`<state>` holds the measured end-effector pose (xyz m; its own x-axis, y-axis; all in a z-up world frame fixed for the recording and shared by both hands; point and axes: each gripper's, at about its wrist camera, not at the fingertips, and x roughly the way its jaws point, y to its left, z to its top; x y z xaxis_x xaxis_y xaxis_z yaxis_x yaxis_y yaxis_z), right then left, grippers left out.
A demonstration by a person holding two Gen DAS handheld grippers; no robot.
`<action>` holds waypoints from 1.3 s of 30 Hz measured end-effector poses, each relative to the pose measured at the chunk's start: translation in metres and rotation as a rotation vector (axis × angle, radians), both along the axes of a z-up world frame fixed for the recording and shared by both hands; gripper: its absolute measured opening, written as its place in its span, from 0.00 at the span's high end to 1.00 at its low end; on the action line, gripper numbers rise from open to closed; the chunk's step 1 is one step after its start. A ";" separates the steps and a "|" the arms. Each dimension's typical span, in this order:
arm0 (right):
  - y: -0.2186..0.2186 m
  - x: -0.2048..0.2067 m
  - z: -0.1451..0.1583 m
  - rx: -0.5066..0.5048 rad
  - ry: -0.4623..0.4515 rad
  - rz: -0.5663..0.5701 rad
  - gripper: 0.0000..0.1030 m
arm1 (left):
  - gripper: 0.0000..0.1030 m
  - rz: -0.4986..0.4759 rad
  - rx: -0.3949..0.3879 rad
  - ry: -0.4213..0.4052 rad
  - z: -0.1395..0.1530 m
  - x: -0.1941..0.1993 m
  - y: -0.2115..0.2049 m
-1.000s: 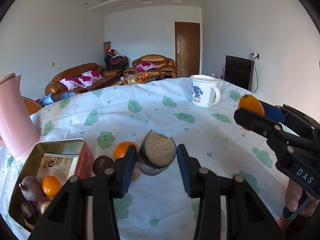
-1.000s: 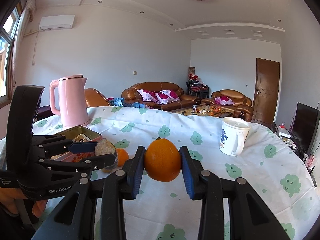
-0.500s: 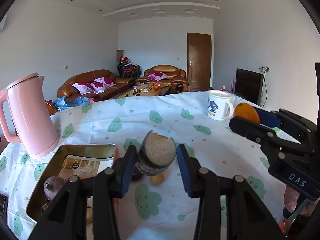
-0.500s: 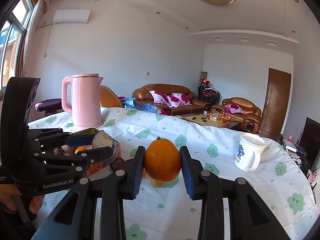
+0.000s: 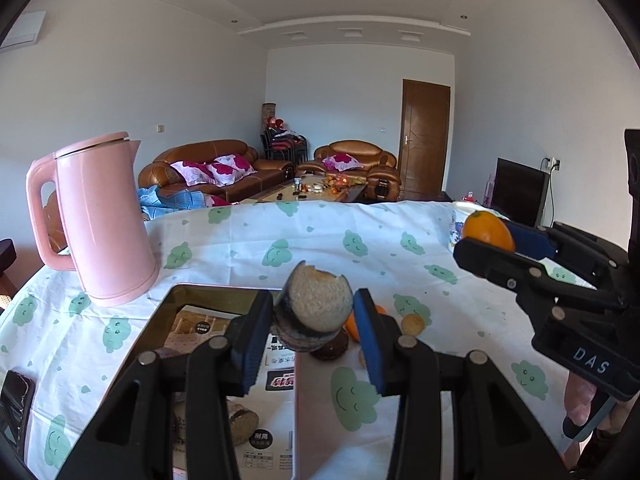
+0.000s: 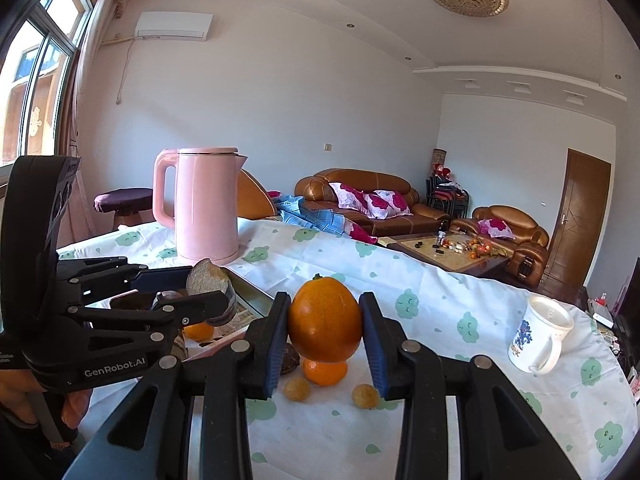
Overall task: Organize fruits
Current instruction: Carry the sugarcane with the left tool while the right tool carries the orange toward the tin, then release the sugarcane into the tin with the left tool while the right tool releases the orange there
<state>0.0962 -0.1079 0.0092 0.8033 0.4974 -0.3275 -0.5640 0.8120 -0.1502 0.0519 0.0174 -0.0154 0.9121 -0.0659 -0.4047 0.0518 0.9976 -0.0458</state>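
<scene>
**A:** What does each hand carry above the cloud-print tablecloth (image 5: pixel 404 240)?

**B:** The left gripper (image 5: pixel 314 322) pinches a dark, broken-topped fruit (image 5: pixel 318 308) with a pale inside, held in the air over the near right edge of the open metal tin (image 5: pixel 208 296). The right gripper (image 6: pixel 324 334) is clamped on a large orange (image 6: pixel 325 326), raised to the right of the tin.

**A:** And the rest of the fruit?

**B:** A small orange (image 6: pixel 324 372), a dark round fruit (image 6: pixel 290 358) and two little tan ones (image 6: pixel 297 390) lie on the cloth just right of the tin. Some fruit already sits inside it, near the left gripper.

**A:** What might go wrong?

**B:** The broken fruit looks awkward to grip; its cracked shell could crumble or slip, and a release this close to the rim may send it onto the cloth, not into the tin. The two grippers are near one another, so lowering both together risks a knock. The pink kettle (image 5: pixel 100 224) stands just beyond the tin's far left corner, a hazard for a wide swing. The mug (image 6: pixel 540 336) is well apart, far right.
</scene>
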 end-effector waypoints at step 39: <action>0.132 0.021 -0.042 -0.129 0.115 0.194 0.64 | 0.58 0.172 -0.060 0.046 -0.020 -0.008 0.099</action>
<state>0.1173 0.0236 -0.0328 0.6505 0.5871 -0.4819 -0.7270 0.6649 -0.1712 0.0439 0.1164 -0.0354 0.8926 0.0641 -0.4462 -0.1229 0.9869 -0.1041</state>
